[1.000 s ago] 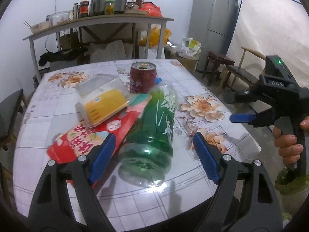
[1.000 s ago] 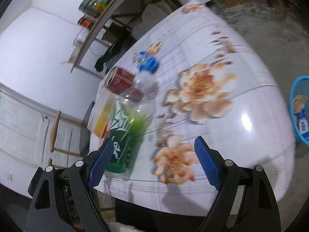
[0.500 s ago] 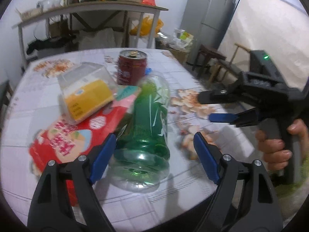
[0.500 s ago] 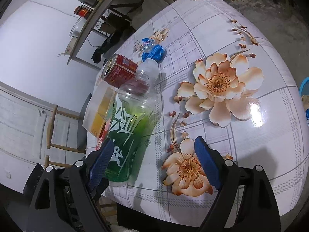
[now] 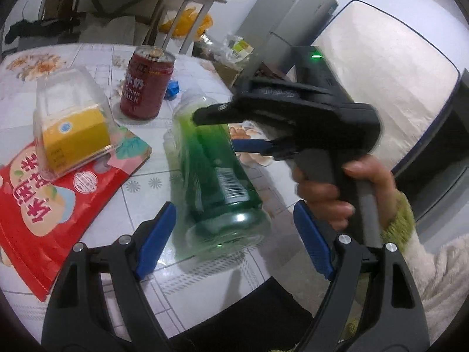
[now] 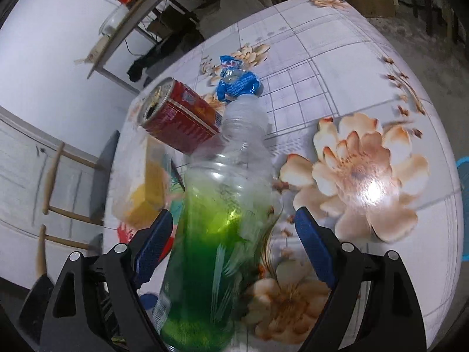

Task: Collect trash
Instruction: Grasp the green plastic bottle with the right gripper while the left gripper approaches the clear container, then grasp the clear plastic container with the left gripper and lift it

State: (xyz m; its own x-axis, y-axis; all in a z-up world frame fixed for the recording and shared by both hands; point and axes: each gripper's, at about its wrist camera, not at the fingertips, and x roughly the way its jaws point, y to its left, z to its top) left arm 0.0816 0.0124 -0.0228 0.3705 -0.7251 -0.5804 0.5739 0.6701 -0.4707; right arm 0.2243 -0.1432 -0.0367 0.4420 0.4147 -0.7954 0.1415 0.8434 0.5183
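Right wrist view: right gripper (image 6: 230, 249) stands unclenched, straddling the green bottle (image 6: 217, 252) lying on the table (image 6: 337, 67); left gripper (image 5: 233, 242) likewise released. Risk: the round bottle may roll or nudge the red can (image 6: 178, 117) if the pads close off-centre.

The green bottle (image 6: 217, 246) is blurred, its base cut off; the clear box (image 6: 140, 182) smeared.

- Clear bottle (image 6: 225, 211) with green label
- Dark red can (image 5: 147, 83), white lettering
- Red snack bag (image 5: 49, 205)
- White tablecloth (image 6: 366, 94), grey grid, peach flowers
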